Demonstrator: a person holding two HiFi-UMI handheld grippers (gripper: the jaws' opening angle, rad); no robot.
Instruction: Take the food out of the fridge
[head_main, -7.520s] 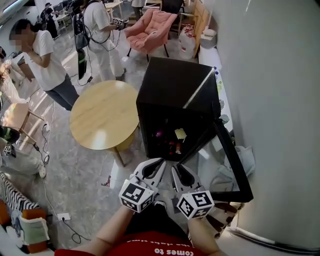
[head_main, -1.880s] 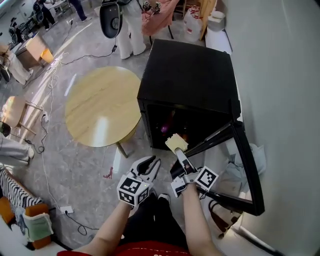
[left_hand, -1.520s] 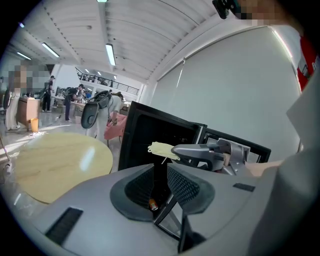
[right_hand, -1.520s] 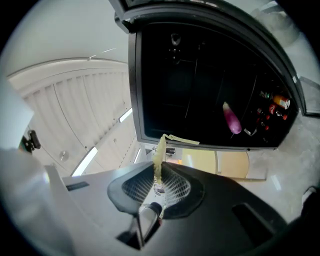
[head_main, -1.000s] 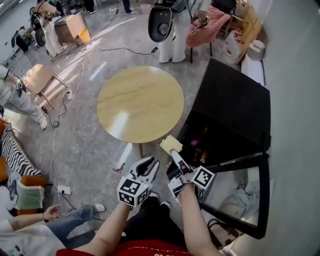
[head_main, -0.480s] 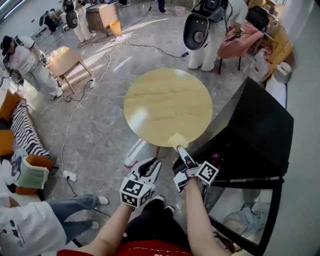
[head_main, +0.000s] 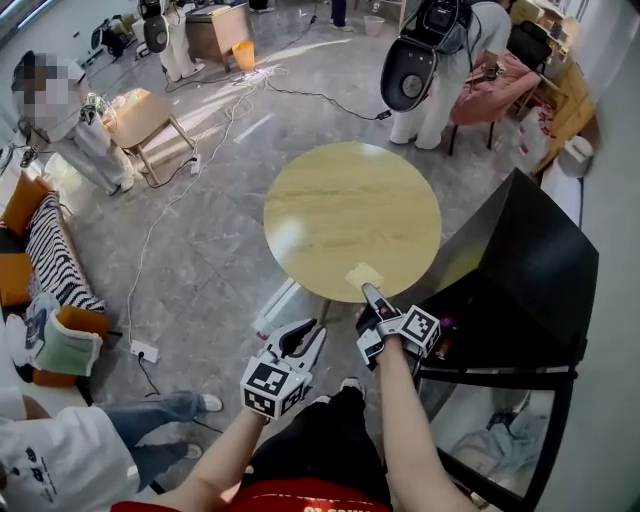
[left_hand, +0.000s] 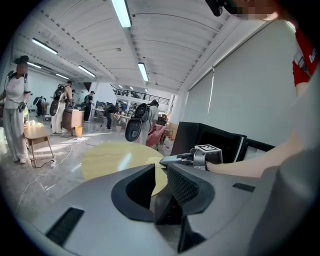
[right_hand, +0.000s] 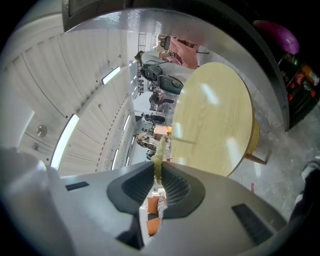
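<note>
My right gripper (head_main: 369, 292) is shut on a thin, pale yellow piece of food (head_main: 361, 275), which hangs over the near edge of the round wooden table (head_main: 340, 205). In the right gripper view the food (right_hand: 158, 161) shows edge-on between the ribbed pads, with the table (right_hand: 215, 120) beyond. The black fridge (head_main: 545, 255) stands at the right, its door (head_main: 505, 372) swung open. A purple item (right_hand: 278, 35) and red packs (right_hand: 301, 76) lie inside. My left gripper (head_main: 303, 335) hangs lower left of the right one, open and with nothing in it (left_hand: 161, 176).
Several people stand at the back of the room. A small wooden side table (head_main: 138, 112) and cables (head_main: 165, 215) are on the floor at the left, with a striped sofa (head_main: 52, 245) and a wall socket (head_main: 144, 351). A pink chair (head_main: 495, 85) stands behind the fridge.
The view has swung from the fridge to the round table. My right gripper has carried the yellow food away from the fridge to the table's near edge, and the left gripper has moved along with it.
</note>
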